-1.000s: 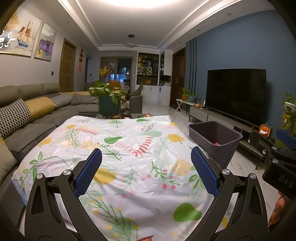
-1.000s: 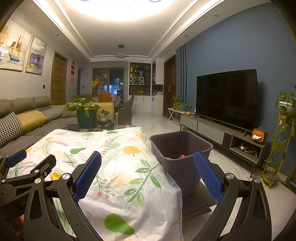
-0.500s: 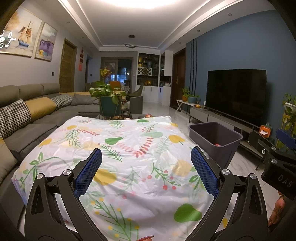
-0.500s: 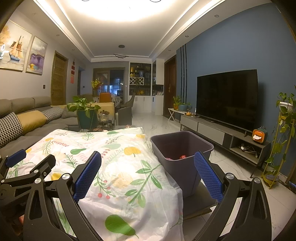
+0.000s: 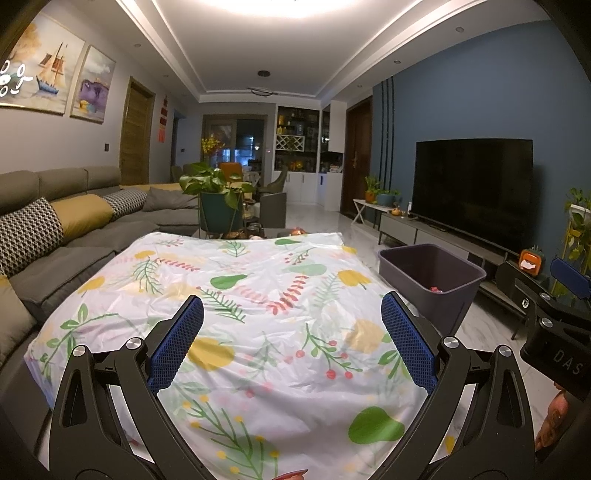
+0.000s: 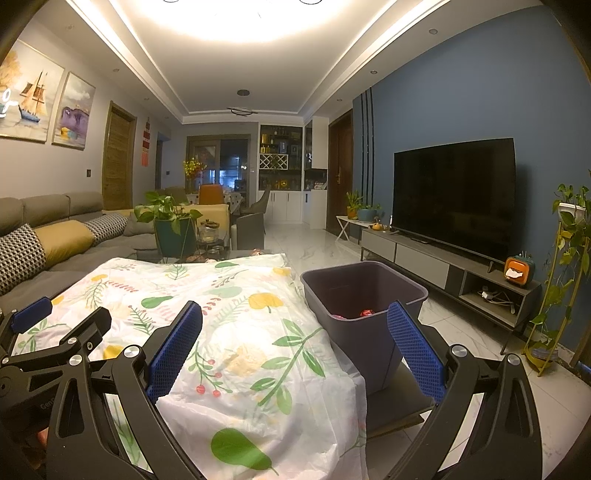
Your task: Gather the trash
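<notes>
Trash point(image 6: 365, 313), a red scrap, lies at the bottom of the bin point(image 6: 369, 332), which stands just beside the right edge of the surface point(image 5: 258, 295). A leaf-print cloth point(image 6: 236, 325) covers that surface and hangs over its near right corner. Left claw point(image 5: 291, 343) hovers over the cloth, jaws spread wide, holding nothing. Right claw point(image 6: 295, 350) hangs at the right edge near the bin, also wide apart and empty

dim-ish warm evening light; all from the ceiling panel point(image 6: 236, 22), blown out to white glare | soft shadows only | heavy fisheye bending at edges, dark vignette in corners | sharp enough, no real blur
</notes>
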The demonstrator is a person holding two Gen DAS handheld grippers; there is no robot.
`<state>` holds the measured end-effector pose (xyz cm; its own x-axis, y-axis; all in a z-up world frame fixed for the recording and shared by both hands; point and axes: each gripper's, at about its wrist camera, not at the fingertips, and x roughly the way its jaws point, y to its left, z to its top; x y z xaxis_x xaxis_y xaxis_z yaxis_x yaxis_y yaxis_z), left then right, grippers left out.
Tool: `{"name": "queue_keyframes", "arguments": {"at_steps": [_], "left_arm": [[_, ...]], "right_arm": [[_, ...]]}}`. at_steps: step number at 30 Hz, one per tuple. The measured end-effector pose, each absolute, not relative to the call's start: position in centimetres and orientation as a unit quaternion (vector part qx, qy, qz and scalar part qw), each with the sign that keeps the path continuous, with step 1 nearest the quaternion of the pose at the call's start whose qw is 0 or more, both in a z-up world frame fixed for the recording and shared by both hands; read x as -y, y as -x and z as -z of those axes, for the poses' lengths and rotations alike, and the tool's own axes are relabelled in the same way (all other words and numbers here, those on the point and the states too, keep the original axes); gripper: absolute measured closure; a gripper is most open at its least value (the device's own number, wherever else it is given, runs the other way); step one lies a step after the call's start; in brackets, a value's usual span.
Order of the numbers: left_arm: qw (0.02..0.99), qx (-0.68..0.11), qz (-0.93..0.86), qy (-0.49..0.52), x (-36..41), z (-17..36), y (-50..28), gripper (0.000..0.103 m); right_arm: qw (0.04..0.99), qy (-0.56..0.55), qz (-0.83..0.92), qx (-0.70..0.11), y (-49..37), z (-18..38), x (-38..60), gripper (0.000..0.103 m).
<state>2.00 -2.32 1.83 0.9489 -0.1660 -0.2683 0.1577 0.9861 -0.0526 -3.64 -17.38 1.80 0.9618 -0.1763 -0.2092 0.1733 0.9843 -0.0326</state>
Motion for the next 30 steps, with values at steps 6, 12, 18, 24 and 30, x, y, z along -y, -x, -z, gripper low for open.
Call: {"name": "queue_keyframes", "arguments": {"at_steps": [6, 12, 18, 24, 30], "left_arm": [[0.987, -0.137, 0.082, 0.015, 2.31, -1.83, -2.00, 0.008], [0.987, -0.138, 0.083, 0.016, 2.31, -1.82, -2.05, 0.008], [0.987, -0.137, 0.083, 0.015, 2.35, -1.79, -2.06, 0.008], [0.987, -0.137, 0.082, 0.016, 2.37, -1.80, -2.02, 0.008], [0.987, -0.137, 0.083, 0.016, 2.35, -1.80, -2.01, 0.008]], "right_arm": [[0.990, 0.007, 0.089, -0.106, 3.58, -1.80, 17.30, 0.007], [0.990, 0.006, 0.089, -0.106, 3.61, -1.80, 17.38, 0.007], [0.990, 0.006, 0.089, -0.105, 3.57, -1.81, 17.32, 0.007], [0.990, 0.006, 0.088, -0.106, 3.61, -1.81, 17.46, 0.007], [0.991, 0.006, 0.088, -0.105, 3.67, -1.82, 17.49, 0.007]]}}
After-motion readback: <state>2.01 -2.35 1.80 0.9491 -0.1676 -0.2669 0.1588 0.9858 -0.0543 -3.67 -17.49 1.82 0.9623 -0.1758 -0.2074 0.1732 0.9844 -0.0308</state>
